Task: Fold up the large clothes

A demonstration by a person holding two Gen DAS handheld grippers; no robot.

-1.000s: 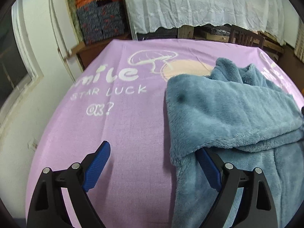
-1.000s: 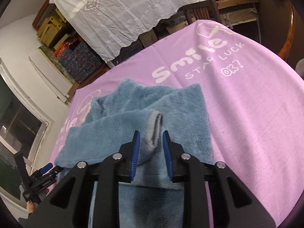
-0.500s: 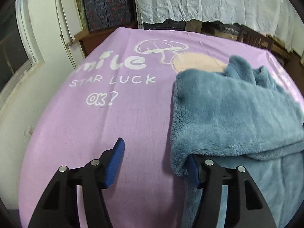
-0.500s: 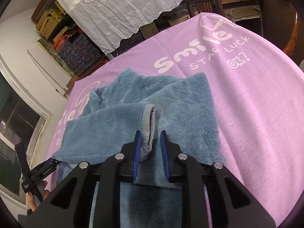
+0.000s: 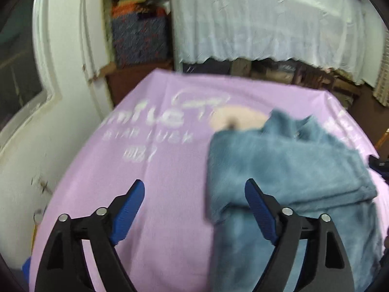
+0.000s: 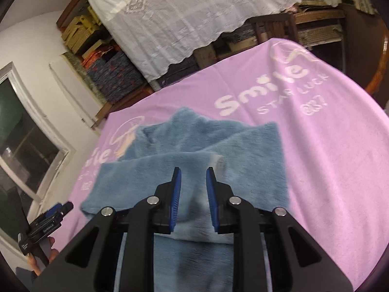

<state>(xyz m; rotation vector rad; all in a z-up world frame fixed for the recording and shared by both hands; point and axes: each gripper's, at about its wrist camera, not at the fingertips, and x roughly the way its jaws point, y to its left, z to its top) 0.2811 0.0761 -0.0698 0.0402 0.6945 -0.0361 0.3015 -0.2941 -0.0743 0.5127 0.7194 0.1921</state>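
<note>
A fluffy blue garment (image 5: 287,170) lies partly folded on a purple cloth (image 5: 150,175) printed with white "Smile STAR LUCK" lettering. My left gripper (image 5: 194,199) is open and empty, raised above the cloth at the garment's left edge. In the right wrist view the garment (image 6: 218,143) has a sleeve folded across it, its grey cuff (image 6: 218,164) lying flat. My right gripper (image 6: 192,185) hangs above the sleeve with jaws narrowly apart and nothing between them. The left gripper also shows at the lower left of the right wrist view (image 6: 52,215).
A white lace cloth (image 6: 194,12) covers furniture behind the table. Stacked patterned boxes (image 5: 138,36) stand at the back left beside a white wall and window frame (image 6: 31,146). A wooden chair (image 6: 274,26) stands at the back right.
My right gripper let go of the sleeve cuff, which now lies flat on the garment, and pulled back. My left gripper lifted away from the garment's edge, still open.
</note>
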